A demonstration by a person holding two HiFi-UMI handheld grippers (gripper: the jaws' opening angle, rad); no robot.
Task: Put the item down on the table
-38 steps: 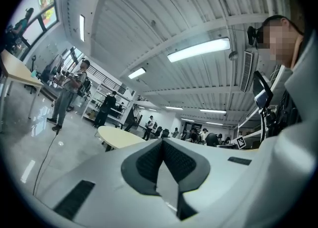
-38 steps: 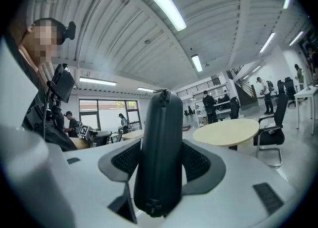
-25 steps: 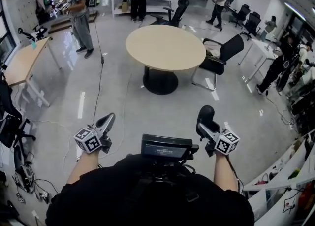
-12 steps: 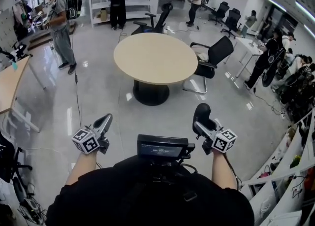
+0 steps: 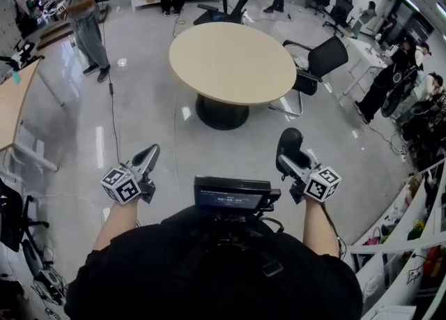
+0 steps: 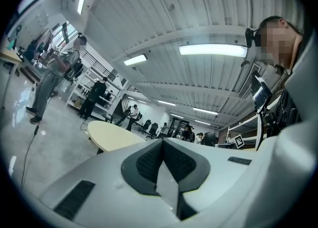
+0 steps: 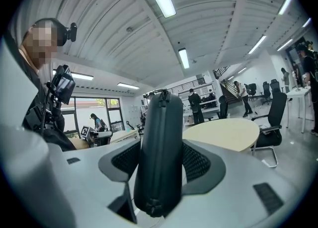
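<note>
Overhead, head view: a gripper in each of the person's hands, both held out over a glossy floor (image 5: pixel 139 109).
Left gripper (image 5: pixel 148 155): jaws drawn together to one point, nothing in them.
Right gripper (image 5: pixel 294 163): clamped on a black zip case (image 5: pixel 287 141).
Case position: in the air above the floor, well short of the round table (image 5: pixel 232 61), which lies ahead.
Markers: each gripper carries a marker cube (image 5: pixel 121 186) with black-and-white square patterns, no words on them.
Chest screen (image 5: pixel 232 194): pale lines of text, too small to read.
Office chair (image 5: pixel 317 64): black, just beside the table's right edge.

Left gripper view: left gripper (image 6: pixel 162 160) closed, its dark ribbed pads (image 6: pixel 146 162) meeting at the centre line with nothing held.
Table here: round table (image 6: pixel 112 135) ahead on the left.

Right gripper view: right gripper (image 7: pixel 160 165) gripping the black zip case (image 7: pixel 159 142), which stands upright between the ribbed pads (image 7: pixel 201 162).
Case as container: zipper (image 7: pixel 160 122) shut along the edge facing the camera, contents not visible, no brand or label on it.
Table here: round table (image 7: pixel 223 132) beyond the case on the right, apart from it.
</note>
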